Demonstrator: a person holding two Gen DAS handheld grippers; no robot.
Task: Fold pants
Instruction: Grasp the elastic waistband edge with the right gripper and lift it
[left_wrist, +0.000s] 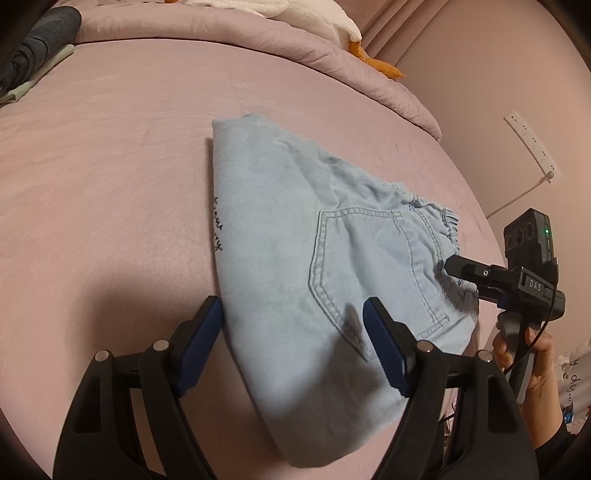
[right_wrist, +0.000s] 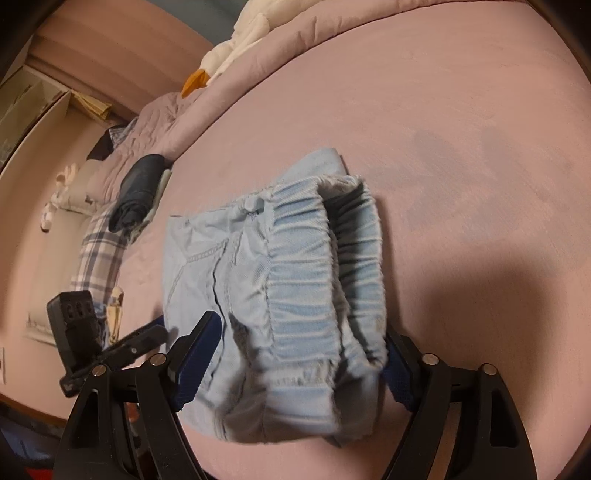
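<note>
We straddle folded jeans (left_wrist: 295, 221) mid-bed (left_wrist: 110, 166); left gripper (left_wrist: 293, 332), right gripper (right_wrist: 301, 354) spread, unclamped, squaring bundle.

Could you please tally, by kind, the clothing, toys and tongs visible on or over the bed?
Light blue pants, folded: 1
Dark folded garment: 1
White plush toy: 1
Tongs: 2, left tongs and right tongs
Total: 5

Dim, warm indoor light; soft shadows fall toward the cameras; strong fisheye bending, dark corner vignetting; slight blur in the right wrist view.
</note>
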